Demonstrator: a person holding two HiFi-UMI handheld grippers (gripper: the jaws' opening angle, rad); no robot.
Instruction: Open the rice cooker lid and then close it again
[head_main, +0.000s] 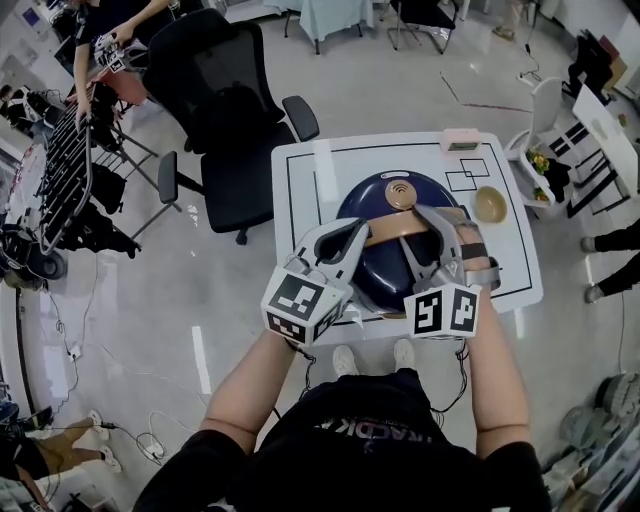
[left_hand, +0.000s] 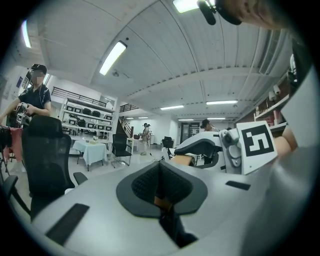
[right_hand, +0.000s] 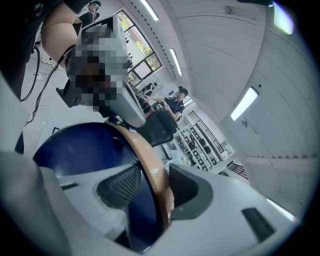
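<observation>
right gripper view: my right tool (right_hand: 150, 187) is clamped on the tan arched handle (right_hand: 142, 150) of the dark blue domed rice cooker (head_main: 375, 195) mid white counter (head_main: 300, 175). handle runs left-right under it (hinge likely far side); left tool (left_hand: 161, 182) pinched closed, empty, just beside.

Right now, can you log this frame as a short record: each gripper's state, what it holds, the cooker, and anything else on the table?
left gripper: jaws together, nothing clearly between them; over the cooker's left side
right gripper: shut on the tan handle
rice cooker: dark blue, on the white table
lid: looks down, not certain from these views
other items: small tan bowl and pink box, both on the table, apart from the cooker
</observation>
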